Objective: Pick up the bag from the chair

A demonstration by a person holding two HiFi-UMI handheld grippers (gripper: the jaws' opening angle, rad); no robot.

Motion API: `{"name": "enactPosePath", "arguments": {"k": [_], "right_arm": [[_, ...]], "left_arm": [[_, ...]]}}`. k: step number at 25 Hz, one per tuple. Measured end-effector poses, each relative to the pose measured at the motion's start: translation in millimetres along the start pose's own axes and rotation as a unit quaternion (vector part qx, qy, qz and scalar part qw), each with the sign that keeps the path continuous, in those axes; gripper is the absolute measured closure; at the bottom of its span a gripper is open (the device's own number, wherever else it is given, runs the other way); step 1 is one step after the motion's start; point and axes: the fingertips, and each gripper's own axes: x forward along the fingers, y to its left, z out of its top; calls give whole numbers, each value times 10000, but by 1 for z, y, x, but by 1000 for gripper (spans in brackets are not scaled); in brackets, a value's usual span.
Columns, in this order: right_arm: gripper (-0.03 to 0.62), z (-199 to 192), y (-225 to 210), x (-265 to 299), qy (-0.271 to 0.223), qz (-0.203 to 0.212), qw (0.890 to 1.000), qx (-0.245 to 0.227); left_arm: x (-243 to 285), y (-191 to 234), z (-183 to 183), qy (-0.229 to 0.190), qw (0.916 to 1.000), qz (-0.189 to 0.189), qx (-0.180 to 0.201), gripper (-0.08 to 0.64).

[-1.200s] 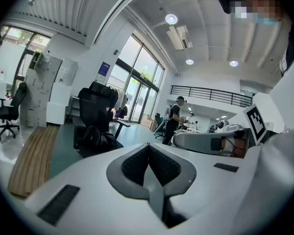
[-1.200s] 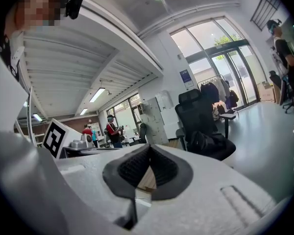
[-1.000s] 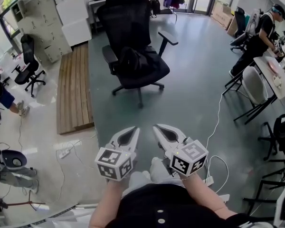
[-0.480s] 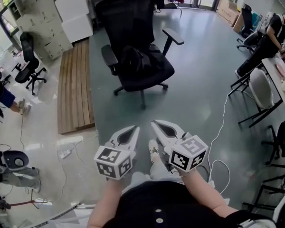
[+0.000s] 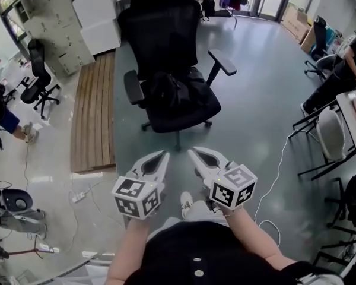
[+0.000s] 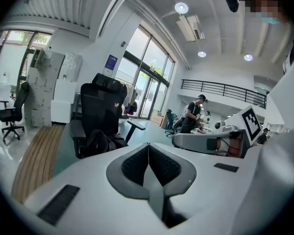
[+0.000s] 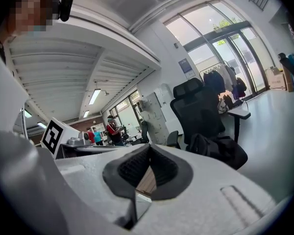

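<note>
The black bag [image 5: 166, 91] sits on the seat of the wheeled chair [image 5: 157, 28], well beyond the left gripper [image 5: 164, 154] and right gripper [image 5: 191, 152]. Both grippers have their fingers pressed together on nothing. If they arrive without opening, they would likely shove the bag aside or roll the chair away.

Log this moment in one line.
stage: pre-grasp | bag: on chair, untouched | left tool: shut, empty, short of chair | right tool: shut, empty, short of chair

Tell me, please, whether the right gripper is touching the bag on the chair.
Apart. The head view shows the right gripper held near the person, with bare floor between its shut fingers and the black bag on the chair.
</note>
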Motion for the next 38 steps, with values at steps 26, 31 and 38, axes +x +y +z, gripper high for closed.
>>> {"name": "enactPosePath", "arguments": {"k": [26, 31, 38], "right_arm": [[594, 31, -119, 64, 212, 118, 9992, 321], [594, 36, -138, 85, 314, 55, 9988, 369], [594, 45, -167, 133, 455, 82, 9981, 406]], "left_arm": [[118, 48, 32, 216, 9991, 147, -341, 541], [138, 66, 42, 263, 9987, 81, -424, 541], [176, 108, 52, 348, 9977, 76, -580, 541]]}}
